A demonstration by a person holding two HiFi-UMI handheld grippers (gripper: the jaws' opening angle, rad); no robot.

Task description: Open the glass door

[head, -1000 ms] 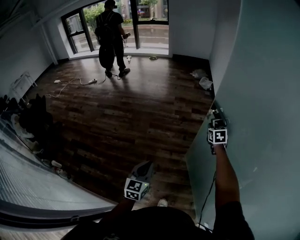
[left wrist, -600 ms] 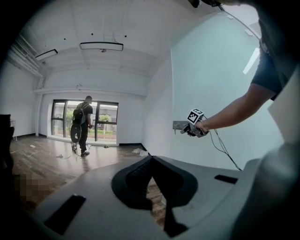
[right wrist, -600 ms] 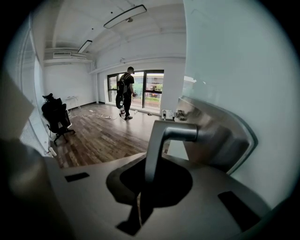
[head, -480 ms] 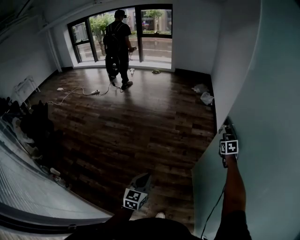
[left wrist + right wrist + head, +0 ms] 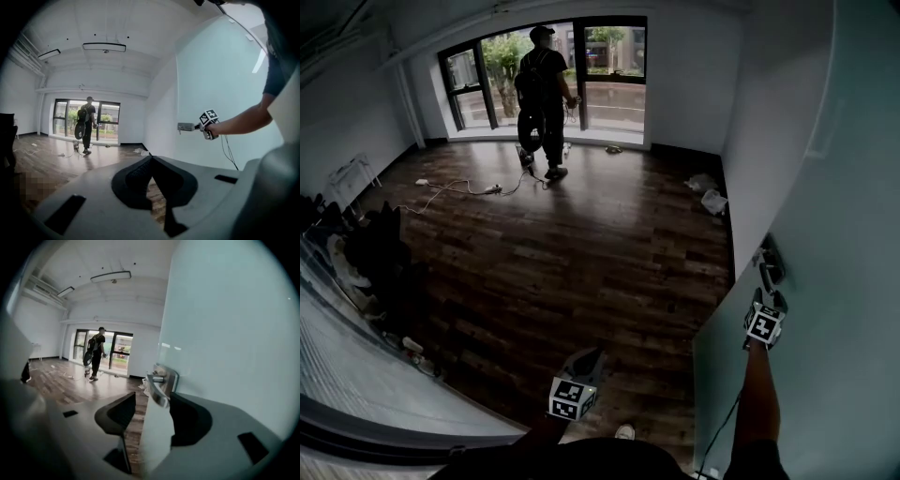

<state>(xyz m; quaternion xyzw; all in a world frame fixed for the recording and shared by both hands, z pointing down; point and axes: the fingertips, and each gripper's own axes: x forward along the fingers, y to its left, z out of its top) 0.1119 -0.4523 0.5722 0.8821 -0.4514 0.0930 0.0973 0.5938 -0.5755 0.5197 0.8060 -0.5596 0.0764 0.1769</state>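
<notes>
Change since 1.0 s ago: in the head view the right gripper [image 5: 766,302] has dropped lower and further right – the door handle [image 5: 770,270], which it was up against, now shows just beyond its tips.
Right gripper, jaws: apart, gripping nothing. The free edge of the glass door [image 5: 157,437] stands in the gap between them; there is a clear gap on the left jaw's side, while the right jaw lies close along the pane.
Handle, from right gripper: just ahead of the jaw tips and slightly above, a metal lever on a plate, not touched by either jaw.
Glass door: frosted pane running ahead of the right gripper and filling its right side; the hand and forearm reach along it.
Left gripper [image 5: 589,356]: held low and well apart to the left of the right one, near the body. Jaws closed tip to tip, nothing between them.
Ahead of both grippers: dark wooden floor [image 5: 581,244], open room.
Far ahead: a person [image 5: 546,94] with a backpack stands at the window [image 5: 609,56] – a cable [image 5: 455,187] trails on the floor nearby.
Ahead of right gripper, by the wall: pale bags [image 5: 709,192] on the floor.
</notes>
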